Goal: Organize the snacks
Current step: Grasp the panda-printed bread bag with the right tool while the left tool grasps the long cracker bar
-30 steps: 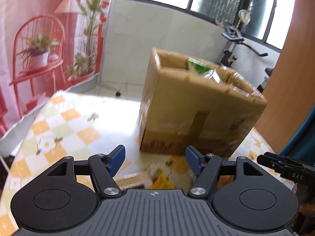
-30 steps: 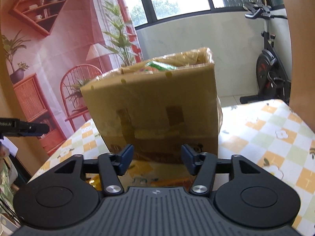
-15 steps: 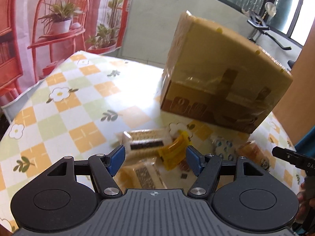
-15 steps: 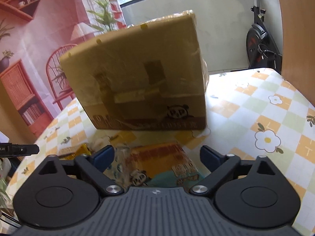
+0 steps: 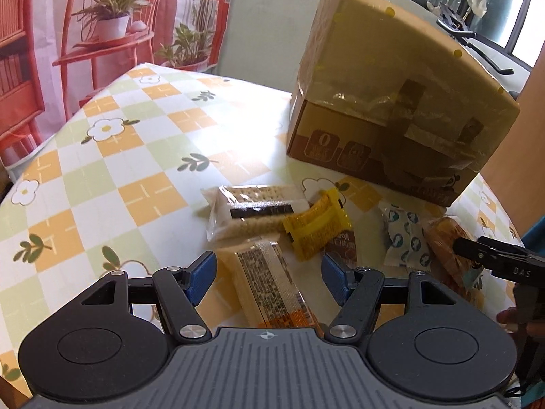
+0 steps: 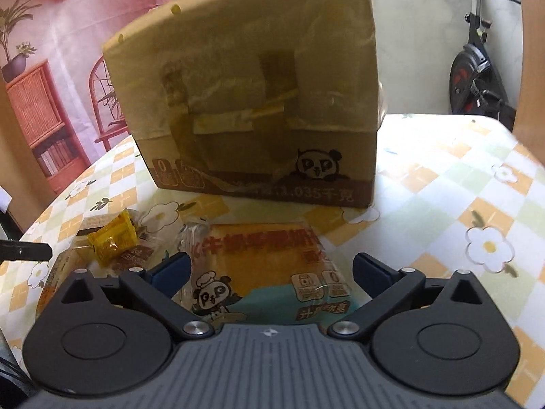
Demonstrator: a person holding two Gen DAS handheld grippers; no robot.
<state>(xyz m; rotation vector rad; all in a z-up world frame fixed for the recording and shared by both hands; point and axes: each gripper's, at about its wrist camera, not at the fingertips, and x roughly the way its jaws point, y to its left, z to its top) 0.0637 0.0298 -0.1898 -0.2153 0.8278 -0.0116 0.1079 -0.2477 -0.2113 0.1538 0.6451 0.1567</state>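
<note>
Snacks [image 5: 316,231] (wrapped) scattered; yellow, orange.

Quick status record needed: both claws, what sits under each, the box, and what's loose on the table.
left claw: open, nothing gripped, above tan bar packet
right claw: jaws just opened wide, empty, over orange panda packet
cardboard box: upright behind the snacks, taped
loose snacks: cracker pack, yellow wrapper, white dotted sachet
table: checked floral cloth

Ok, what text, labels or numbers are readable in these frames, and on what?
"1.035千克": cardboard box, bottom edge.
"0": box icon, lower left corner.
"DAS": right hand-held gripper, its finger seen from the left wrist.
Large red characters on orange panda packet: blurred.
Fine print on tan packet: too small.
</note>
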